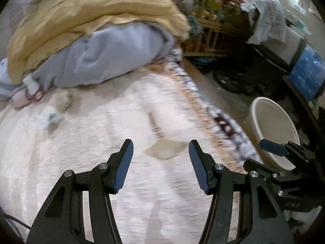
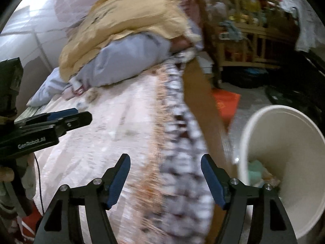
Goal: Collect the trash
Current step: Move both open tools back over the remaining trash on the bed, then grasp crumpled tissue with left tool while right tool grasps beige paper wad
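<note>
Both tongs are spread w/ nothing between the pads. Left gripper (image 1: 161,152) hangs over the pale bed cover (image 1: 101,142), approx mid-bed. Right gripper (image 2: 165,167) sits over the bed's patterned side edge, right next to the white bin (image 2: 288,142) on the floor beside the bed. Some trash already in the bin bottom (image 2: 262,174). More scraps, a crumpled brownish wad (image 1: 64,101) & a whitish wrapper (image 1: 51,118), lie at the far end of the bed, just beside the yellow blanket (image 1: 91,10) and grey pillow (image 1: 113,57). Pics are blurry btw.
</note>
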The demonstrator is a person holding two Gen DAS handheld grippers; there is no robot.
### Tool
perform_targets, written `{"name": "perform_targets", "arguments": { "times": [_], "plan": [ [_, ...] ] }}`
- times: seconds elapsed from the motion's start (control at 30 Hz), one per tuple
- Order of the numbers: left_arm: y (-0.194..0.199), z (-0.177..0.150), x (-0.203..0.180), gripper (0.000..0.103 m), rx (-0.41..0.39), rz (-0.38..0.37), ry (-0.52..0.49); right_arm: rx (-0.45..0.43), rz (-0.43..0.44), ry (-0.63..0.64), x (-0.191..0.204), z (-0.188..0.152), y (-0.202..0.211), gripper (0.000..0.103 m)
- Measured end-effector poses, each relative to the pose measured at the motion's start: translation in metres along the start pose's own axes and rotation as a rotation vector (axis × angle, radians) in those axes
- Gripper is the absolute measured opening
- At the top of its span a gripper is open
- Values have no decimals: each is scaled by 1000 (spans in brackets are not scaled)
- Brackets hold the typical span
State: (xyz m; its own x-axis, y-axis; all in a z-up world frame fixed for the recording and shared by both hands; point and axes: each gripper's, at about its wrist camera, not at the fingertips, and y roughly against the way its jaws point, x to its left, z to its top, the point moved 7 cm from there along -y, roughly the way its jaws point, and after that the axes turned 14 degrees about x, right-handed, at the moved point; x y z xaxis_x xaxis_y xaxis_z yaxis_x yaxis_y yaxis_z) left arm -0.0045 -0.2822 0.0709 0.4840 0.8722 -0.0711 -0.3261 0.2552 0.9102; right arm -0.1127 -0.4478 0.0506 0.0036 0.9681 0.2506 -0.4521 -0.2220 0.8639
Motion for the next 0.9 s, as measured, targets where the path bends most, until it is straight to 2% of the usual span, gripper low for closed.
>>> {"name": "perform_targets", "arguments": {
  "times": [0.13,0.37,0.6,0.73,0.9],
  "plan": [
    [-2,-9,43,55,6,24,58,23,32,48,32,10,-18,69],
    [-9,-17,141,55,3,62,216,78,72,151,89,32,-60,70],
    [-31,4,221,56,-15,85,322,116,93,221,124,58,-99,70],
    [-52,23,247,56,-29,73,357,134,111,247,139,79,-119,70],
    [-79,38,257,56,-17,90,332,138,121,273,157,113,-138,70]
  ]
}}
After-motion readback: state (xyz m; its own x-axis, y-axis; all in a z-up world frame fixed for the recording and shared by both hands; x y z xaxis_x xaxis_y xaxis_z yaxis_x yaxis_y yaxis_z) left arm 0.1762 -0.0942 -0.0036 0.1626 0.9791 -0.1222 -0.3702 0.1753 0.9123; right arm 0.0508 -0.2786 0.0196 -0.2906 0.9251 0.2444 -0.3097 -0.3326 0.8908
